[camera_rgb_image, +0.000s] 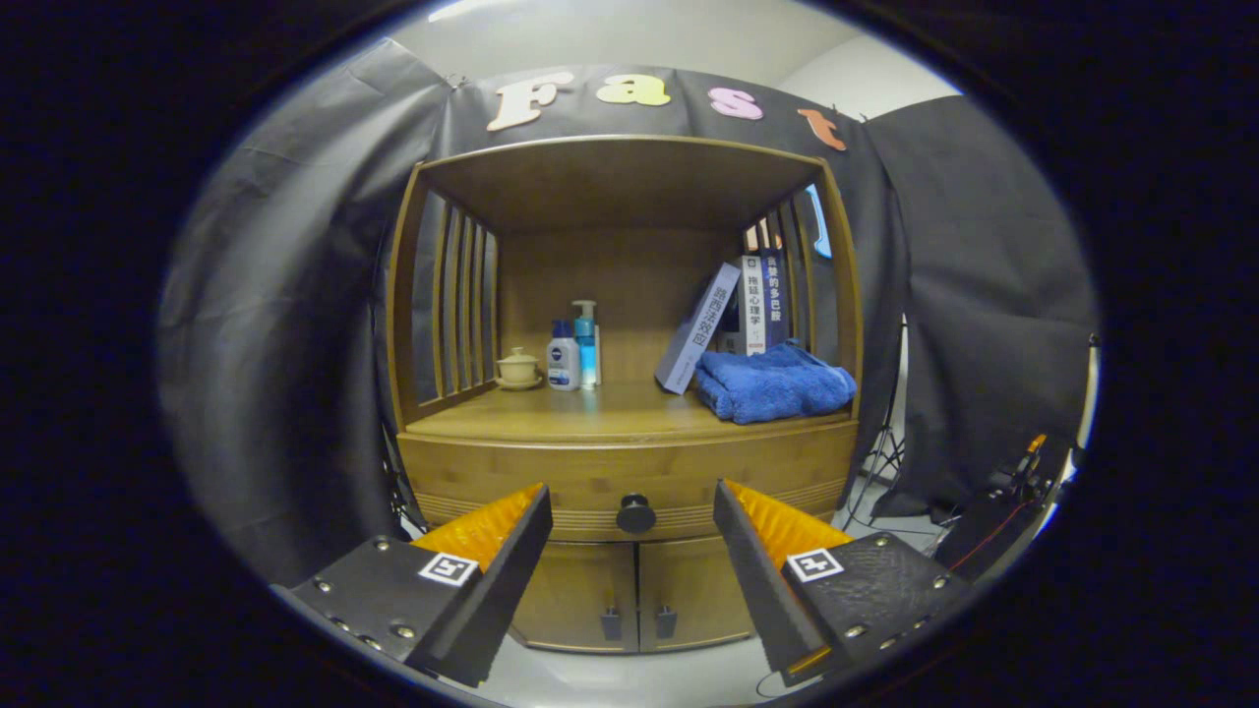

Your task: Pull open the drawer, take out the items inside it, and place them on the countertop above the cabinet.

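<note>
Gripper view: gripper (pixel 631 511) agape, drawer knob (pixel 635 513) between.

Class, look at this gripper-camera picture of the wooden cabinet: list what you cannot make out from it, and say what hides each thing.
1. Inside of the drawer, gripper view: shut, so its front hides any items.
2. Space behind the two lower doors: closed.
3. Books: their lower parts sit behind the blue towel.
4. Bottles and lidded cup: too small for detail.
The open gripper frames the drawer's knob, still short of it.
</note>
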`<state>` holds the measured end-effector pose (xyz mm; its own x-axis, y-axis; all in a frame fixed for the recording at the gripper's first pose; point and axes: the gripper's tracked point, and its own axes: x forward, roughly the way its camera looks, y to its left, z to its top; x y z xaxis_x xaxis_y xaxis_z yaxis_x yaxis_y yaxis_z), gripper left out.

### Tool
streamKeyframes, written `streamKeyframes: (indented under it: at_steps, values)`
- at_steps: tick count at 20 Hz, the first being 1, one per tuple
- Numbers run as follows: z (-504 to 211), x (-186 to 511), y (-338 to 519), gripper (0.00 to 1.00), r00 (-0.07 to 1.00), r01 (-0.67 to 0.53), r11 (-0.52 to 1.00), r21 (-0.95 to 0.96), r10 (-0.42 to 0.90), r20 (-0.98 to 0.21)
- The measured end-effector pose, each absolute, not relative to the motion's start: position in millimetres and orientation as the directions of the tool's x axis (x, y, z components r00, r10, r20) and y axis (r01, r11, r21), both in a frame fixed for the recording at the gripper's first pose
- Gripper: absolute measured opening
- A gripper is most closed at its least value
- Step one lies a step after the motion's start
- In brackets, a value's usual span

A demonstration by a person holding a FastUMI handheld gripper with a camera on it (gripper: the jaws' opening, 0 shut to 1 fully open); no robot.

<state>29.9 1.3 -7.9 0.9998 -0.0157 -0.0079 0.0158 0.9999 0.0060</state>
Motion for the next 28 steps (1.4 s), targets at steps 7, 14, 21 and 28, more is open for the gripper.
streamKeyframes:
  at_steps: [7,14,21,28]
  values:
    - [-28.1,89.1,13.1,0.98,0.999,-0.002,1.000,0.009,0.003,-0.032]
    - [-72.7,149.4,-1.9,0.99,0.994,0.050,0.998,-0.028,-0.053,-0.100]
    - [-121.1,174.7,-9.7,0.90,0.981,0.058,0.997,-0.055,-0.067,-0.180]
    - [-99.7,175.2,2.2,0.43,0.995,0.028,0.999,0.041,-0.023,-0.098]
